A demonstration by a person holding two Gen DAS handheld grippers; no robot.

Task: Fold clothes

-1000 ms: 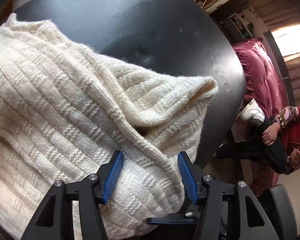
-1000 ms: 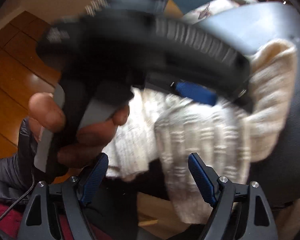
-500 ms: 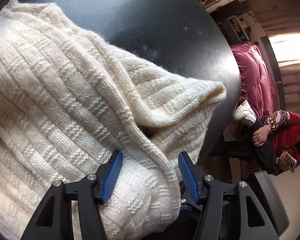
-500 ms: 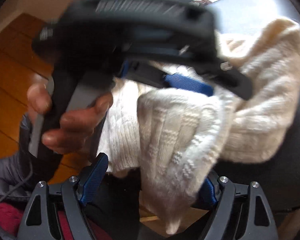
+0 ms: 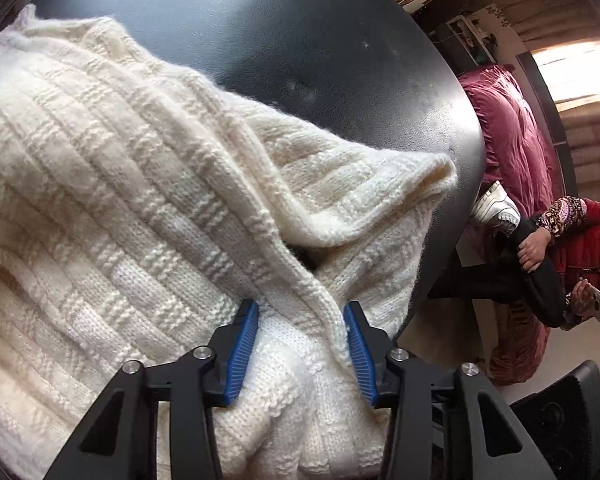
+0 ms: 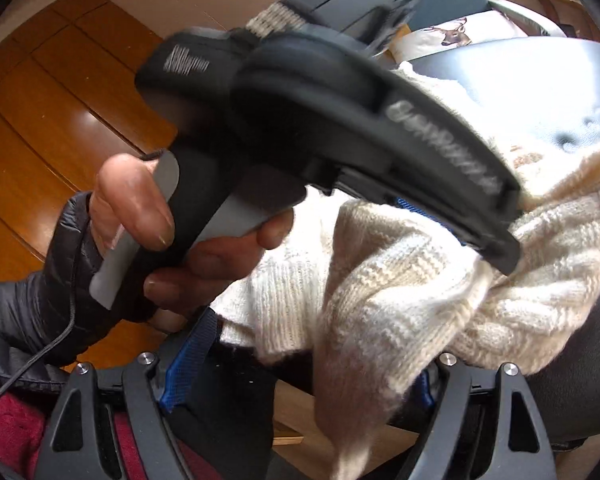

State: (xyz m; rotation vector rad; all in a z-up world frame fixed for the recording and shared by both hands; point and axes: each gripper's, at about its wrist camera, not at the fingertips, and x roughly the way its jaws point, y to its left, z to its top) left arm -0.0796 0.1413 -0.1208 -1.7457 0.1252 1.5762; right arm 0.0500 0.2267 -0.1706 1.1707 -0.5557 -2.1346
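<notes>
The cream knit sweater [image 5: 148, 208] lies bunched, corner pointing right; left gripper [image 5: 302, 344] pinches it, right gripper [image 6: 300, 372] gapes around a fold.

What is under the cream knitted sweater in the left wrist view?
The cream knitted sweater lies on a dark round table, whose bare top shows beyond it. Whatever lies beneath the sweater's folds is covered.

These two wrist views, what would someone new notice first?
A chunky cream knit sweater spreads over the dark round table, bunched between the left gripper fingers. In the right wrist view, a hand gripping the other tool's black handle fills the frame's left.
</notes>
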